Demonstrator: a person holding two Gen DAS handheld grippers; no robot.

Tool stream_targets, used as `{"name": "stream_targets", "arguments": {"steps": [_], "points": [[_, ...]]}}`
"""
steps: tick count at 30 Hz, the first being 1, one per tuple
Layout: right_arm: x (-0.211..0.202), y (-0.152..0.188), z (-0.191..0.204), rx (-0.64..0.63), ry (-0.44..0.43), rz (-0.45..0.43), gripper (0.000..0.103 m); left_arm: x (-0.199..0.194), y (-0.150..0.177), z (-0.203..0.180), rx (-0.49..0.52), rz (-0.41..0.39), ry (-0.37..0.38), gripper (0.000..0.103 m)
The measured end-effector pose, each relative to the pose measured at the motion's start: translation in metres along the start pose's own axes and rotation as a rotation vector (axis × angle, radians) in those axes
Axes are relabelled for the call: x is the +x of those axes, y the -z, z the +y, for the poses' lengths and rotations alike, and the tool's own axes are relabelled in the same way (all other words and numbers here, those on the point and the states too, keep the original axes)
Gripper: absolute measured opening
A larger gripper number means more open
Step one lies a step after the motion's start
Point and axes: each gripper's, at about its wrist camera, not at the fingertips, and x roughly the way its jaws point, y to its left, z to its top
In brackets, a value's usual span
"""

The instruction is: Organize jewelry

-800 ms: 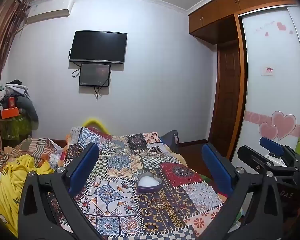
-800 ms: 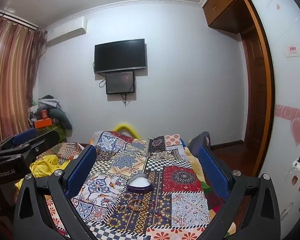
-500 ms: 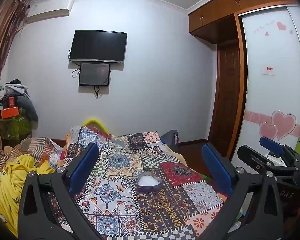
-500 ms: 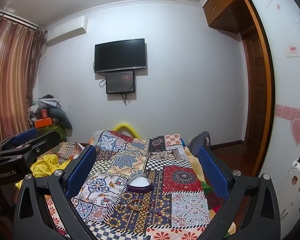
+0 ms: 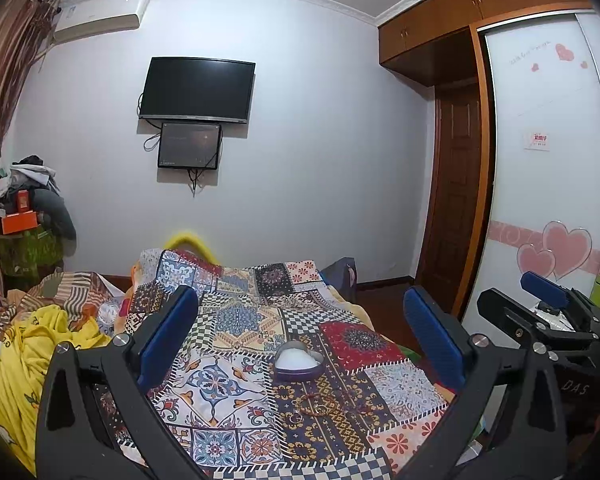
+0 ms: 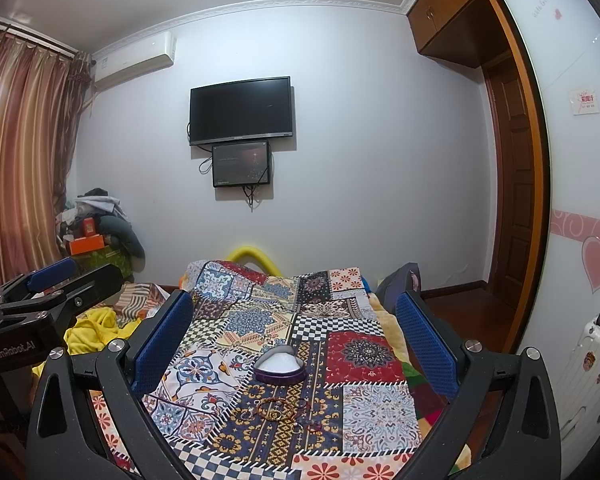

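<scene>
A purple heart-shaped jewelry box (image 5: 299, 362) with a white lining sits open on the patchwork bedspread (image 5: 236, 316); it also shows in the right wrist view (image 6: 280, 367). A beaded bracelet (image 5: 315, 403) and small rings lie just in front of the box, also seen in the right wrist view (image 6: 277, 408). My left gripper (image 5: 300, 340) is open and empty, held above the bed in front of the box. My right gripper (image 6: 294, 338) is open and empty too. Each gripper shows at the edge of the other's view.
Yellow clothing (image 5: 28, 356) is piled on the bed's left side. A wall TV (image 5: 197, 90) hangs ahead. A wardrobe with heart decals (image 5: 552, 200) and a wooden door stand at right. A white suitcase (image 6: 588, 364) is at far right.
</scene>
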Motion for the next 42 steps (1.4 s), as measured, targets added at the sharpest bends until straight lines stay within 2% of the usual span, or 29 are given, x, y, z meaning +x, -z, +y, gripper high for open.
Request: {"name": "stream_targets", "arguments": {"steps": [17, 25, 36, 39, 42], "points": [[0.01, -0.002, -0.004, 0.003, -0.001, 0.035, 0.101, 0.01, 0.004, 0.006, -0.024, 0.042, 0.007, 0.103], [0.028, 0.007, -0.01, 0.006, 0.012, 0.086, 0.101, 0.034, 0.012, 0.012, -0.03, 0.107, 0.001, 0.103], [0.069, 0.039, -0.029, 0.031, 0.066, 0.239, 0.101, 0.098, 0.049, 0.03, -0.06, 0.27, -0.056, 0.103], [0.085, 0.05, -0.038, 0.044, 0.081, 0.295, 0.101, 0.117, 0.064, 0.034, -0.066, 0.319, -0.067, 0.099], [0.1, 0.066, -0.043, 0.043, 0.092, 0.357, 0.101, 0.137, 0.082, 0.039, -0.071, 0.388, -0.063, 0.09]]}}
